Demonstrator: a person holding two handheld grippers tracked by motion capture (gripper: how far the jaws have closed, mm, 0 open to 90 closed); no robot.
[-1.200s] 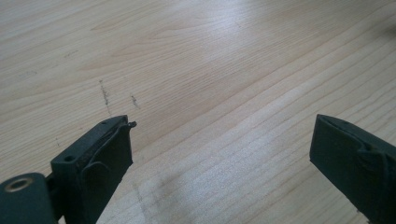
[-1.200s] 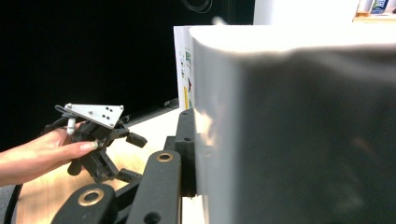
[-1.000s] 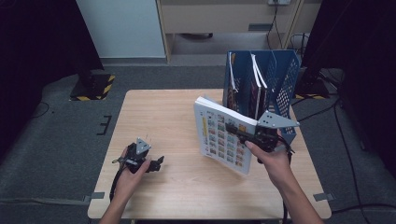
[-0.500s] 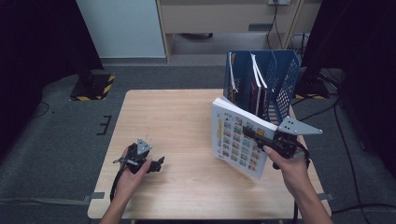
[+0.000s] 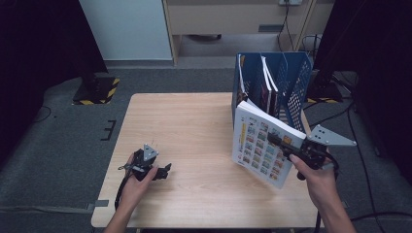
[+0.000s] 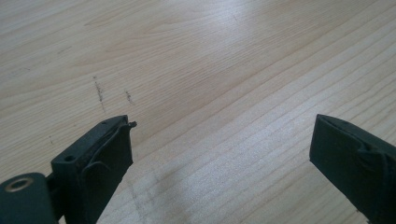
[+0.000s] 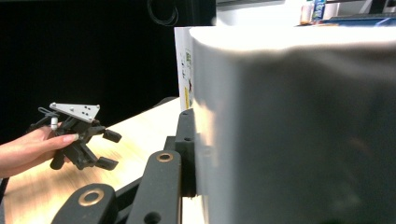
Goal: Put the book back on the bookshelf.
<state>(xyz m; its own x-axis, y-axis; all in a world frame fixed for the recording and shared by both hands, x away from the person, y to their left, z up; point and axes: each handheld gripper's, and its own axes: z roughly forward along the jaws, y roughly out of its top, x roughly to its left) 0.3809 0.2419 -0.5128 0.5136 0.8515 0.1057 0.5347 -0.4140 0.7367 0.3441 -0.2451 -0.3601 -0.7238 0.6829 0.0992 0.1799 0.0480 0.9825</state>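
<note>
Right claw [image 5: 278,141]: clamped on the edge of a picture book [image 5: 260,143], one jaw flat against its cover.
Picture book: held upright and tilted above the right side of the table [image 5: 194,126], just in front of the blue file rack [image 5: 296,82].
Left claw [image 5: 163,171]: wide, nothing between the jaws, low over bare wood.
File rack: several books stand inside.

High view overlooks the table [image 5: 194,126]; gripper views skim it.
</note>
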